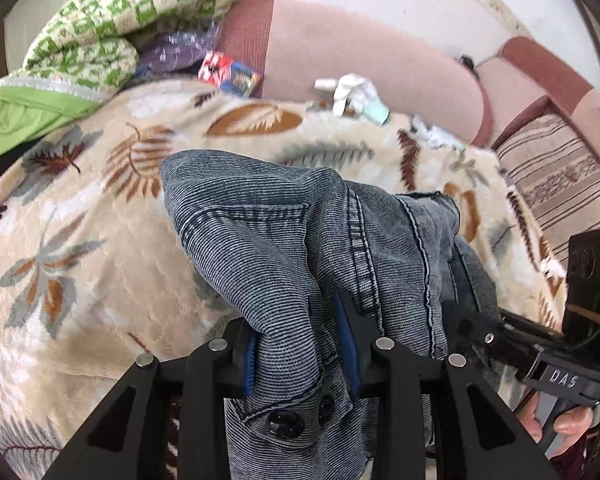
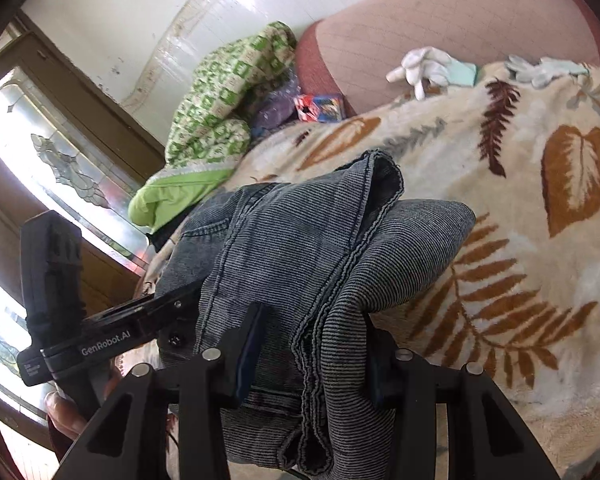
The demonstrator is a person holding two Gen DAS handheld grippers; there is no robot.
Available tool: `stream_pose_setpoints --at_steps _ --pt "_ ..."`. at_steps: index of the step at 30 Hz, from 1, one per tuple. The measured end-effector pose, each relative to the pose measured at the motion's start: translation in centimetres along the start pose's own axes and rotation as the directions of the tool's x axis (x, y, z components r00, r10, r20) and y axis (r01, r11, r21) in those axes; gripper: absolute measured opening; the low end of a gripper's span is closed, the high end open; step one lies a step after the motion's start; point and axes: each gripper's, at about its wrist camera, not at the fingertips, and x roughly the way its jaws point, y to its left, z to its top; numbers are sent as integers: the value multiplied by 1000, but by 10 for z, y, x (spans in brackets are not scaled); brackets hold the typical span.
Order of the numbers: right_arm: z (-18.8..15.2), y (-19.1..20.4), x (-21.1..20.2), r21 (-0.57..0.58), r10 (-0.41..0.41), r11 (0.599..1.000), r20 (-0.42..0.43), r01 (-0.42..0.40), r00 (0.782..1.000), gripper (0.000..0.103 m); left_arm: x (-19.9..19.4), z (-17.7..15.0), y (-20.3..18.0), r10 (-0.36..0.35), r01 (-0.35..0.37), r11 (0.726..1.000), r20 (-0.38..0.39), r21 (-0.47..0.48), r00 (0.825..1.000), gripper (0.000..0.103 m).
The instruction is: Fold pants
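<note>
The pants are grey-blue corduroy-like denim (image 1: 284, 236), bunched and draped over both grippers above a leaf-patterned blanket (image 1: 80, 248). My left gripper (image 1: 302, 344) is shut on the waistband end, where two dark buttons (image 1: 286, 424) show. My right gripper (image 2: 310, 356) is shut on a thick fold of the pants (image 2: 300, 248), with hem edges running down between its fingers. The right gripper also shows in the left wrist view (image 1: 556, 344) at the right edge, close beside the left one. The left gripper shows in the right wrist view (image 2: 112, 328) at the left.
A green-and-white checked quilt (image 1: 132, 12) is piled at the bed's far left. A pink headboard (image 1: 360, 52) runs along the back. White gloves (image 1: 352, 92), a small colourful box (image 1: 232, 72) and a purple bag (image 1: 176, 52) lie by it. A window (image 2: 40, 152) is at left.
</note>
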Motion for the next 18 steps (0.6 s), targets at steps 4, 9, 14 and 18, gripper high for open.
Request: stream_pose_setpoints --at_steps 4,9,14,18 --pt "-1 -17 11 21 -24 999 -20 25 1000 45 8 -3 -4 55 -56 998 16 39 998 36" --pt "0 -28 16 43 -26 999 -27 27 999 45 22 -7 -2 126 -126 990 4 59 992 45" --pt "0 -38 23 66 -30 997 -39 32 999 45 28 -9 -1 176 -176 981 10 77 984 46" --pt "0 -40 25 68 -34 997 -45 37 998 45 31 -11 -3 204 -205 974 21 99 979 46"
